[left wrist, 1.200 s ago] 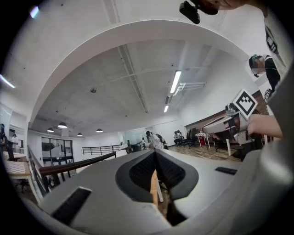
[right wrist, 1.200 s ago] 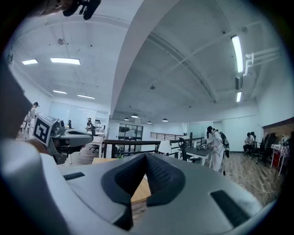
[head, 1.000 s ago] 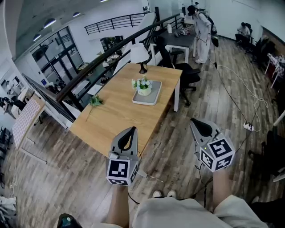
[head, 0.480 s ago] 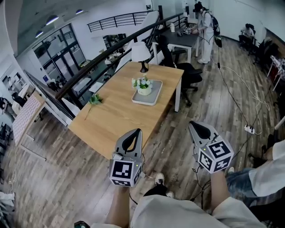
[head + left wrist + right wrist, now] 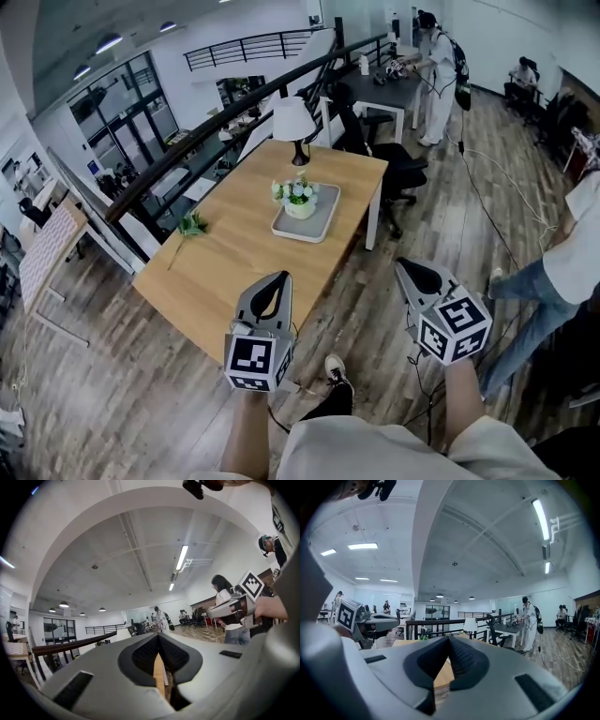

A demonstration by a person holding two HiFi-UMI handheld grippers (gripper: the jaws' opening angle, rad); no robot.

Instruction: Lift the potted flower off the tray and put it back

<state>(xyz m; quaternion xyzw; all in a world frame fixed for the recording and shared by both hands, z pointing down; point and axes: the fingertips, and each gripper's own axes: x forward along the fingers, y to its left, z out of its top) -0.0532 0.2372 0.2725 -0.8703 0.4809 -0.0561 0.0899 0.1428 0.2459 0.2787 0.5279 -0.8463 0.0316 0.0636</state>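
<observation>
A small potted flower point(image 5: 299, 197) with white blooms stands on a grey tray point(image 5: 309, 225) toward the far right end of a wooden table point(image 5: 244, 253). Both grippers are well short of it, at the table's near end. My left gripper point(image 5: 272, 286) hovers over the near table corner, jaws shut and empty. My right gripper point(image 5: 410, 277) hangs over the floor to the right of the table, also shut and empty. In the left gripper view the closed jaws point(image 5: 158, 641) fill the lower half; in the right gripper view the shut jaws point(image 5: 449, 641) point level at the table.
A white table lamp point(image 5: 292, 120) stands behind the tray. A loose green sprig point(image 5: 190, 225) lies at the table's left edge. An office chair point(image 5: 398, 159) sits right of the table. A person in jeans point(image 5: 553, 272) walks at the right; cables point(image 5: 506, 216) trail on the wooden floor.
Both grippers and the camera have moved forward toward the table. A person has stepped into view at the right. The pot and tray have not moved.
</observation>
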